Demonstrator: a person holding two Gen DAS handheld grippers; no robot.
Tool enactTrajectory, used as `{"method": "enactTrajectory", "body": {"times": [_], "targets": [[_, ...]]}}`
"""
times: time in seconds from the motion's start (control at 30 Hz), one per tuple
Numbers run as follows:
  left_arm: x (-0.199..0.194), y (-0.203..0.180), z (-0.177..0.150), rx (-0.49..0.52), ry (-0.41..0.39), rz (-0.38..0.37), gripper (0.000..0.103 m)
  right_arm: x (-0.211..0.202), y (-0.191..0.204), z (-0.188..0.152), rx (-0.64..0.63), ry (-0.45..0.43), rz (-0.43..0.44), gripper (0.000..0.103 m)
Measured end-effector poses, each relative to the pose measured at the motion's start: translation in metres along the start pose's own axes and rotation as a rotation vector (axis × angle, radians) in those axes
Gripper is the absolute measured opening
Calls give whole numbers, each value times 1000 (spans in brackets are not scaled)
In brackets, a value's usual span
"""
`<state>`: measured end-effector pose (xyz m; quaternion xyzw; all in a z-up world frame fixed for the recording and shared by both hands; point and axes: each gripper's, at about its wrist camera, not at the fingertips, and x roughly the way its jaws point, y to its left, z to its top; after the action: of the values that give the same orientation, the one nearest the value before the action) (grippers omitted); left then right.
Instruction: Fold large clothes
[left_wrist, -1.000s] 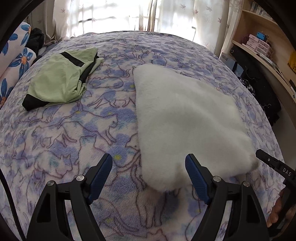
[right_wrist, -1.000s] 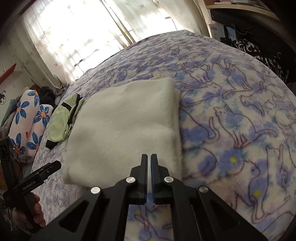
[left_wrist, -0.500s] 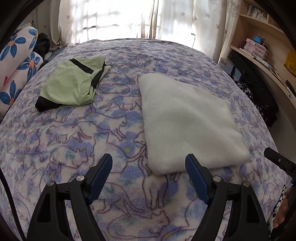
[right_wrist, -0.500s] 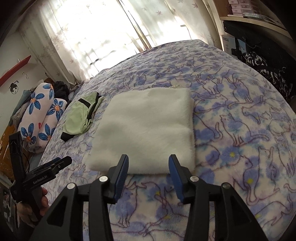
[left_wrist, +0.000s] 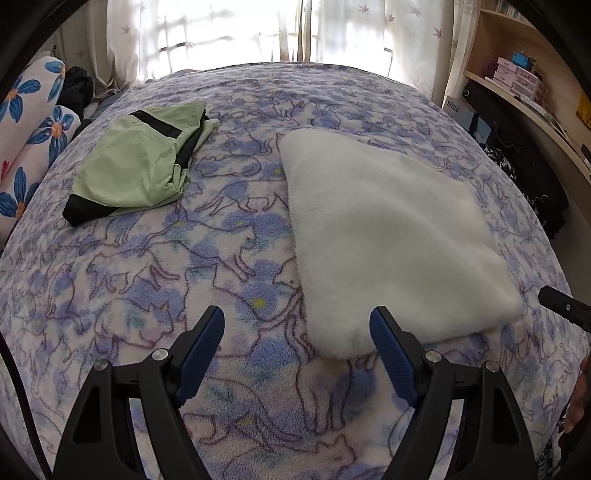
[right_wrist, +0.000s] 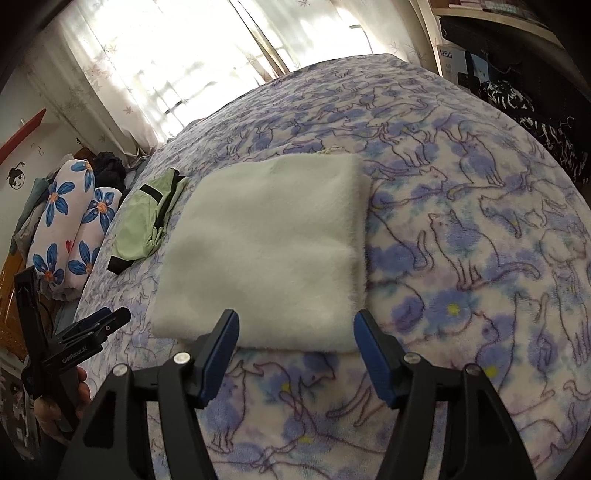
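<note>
The fluffy white fleece garment (left_wrist: 388, 236) lies folded into a neat rectangle on the purple cat-print bedspread (left_wrist: 155, 280). The left gripper (left_wrist: 297, 349) hangs wide open and empty; the right gripper (right_wrist: 295, 350) has just been opening, nothing between its jaws. Best move now, I'd say – back off gently so the fold stays square. On the wooden shelf (left_wrist: 524, 107), small pink boxes (left_wrist: 517, 75) – contents unseen.

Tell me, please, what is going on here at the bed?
A person holding a gripper in each hand is folding clothes on a bed covered with a blue cat-print blanket. A white fleece garment lies folded into a flat rectangle, and a folded light green garment lies apart from it, nearer the floral pillows. The left gripper is open and empty above the blanket. The right gripper has just been opening; nothing is between its jaws.
</note>
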<state>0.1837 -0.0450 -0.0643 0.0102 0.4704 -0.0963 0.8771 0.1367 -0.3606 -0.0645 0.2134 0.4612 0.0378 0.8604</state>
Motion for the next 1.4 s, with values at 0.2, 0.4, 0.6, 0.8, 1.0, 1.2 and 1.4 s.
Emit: {"method": "enactTrajectory", "body": {"times": [0.2,0.4,0.6,0.8,1.0,1.2,1.4], "targets": [[28,-2,8,-16,59,-68,80,31,-32,9,89,47,30,65],[56,-6,19,-42,104,-166,80,63,-52,18,140,89,105,65],[88,-9,29,-64,154,-256,80,98,-65,29,185,145,209,65],[114,-12,39,-85,171,-323,97,127,-73,39,220,189,307,74],[137,-12,50,-112,184,-376,103,150,-68,51,210,215,347,84],[157,-4,60,-132,223,-453,103,167,-58,64,150,244,373,86],[165,-7,63,-126,239,-458,103,168,-52,64,157,223,367,80]]}}
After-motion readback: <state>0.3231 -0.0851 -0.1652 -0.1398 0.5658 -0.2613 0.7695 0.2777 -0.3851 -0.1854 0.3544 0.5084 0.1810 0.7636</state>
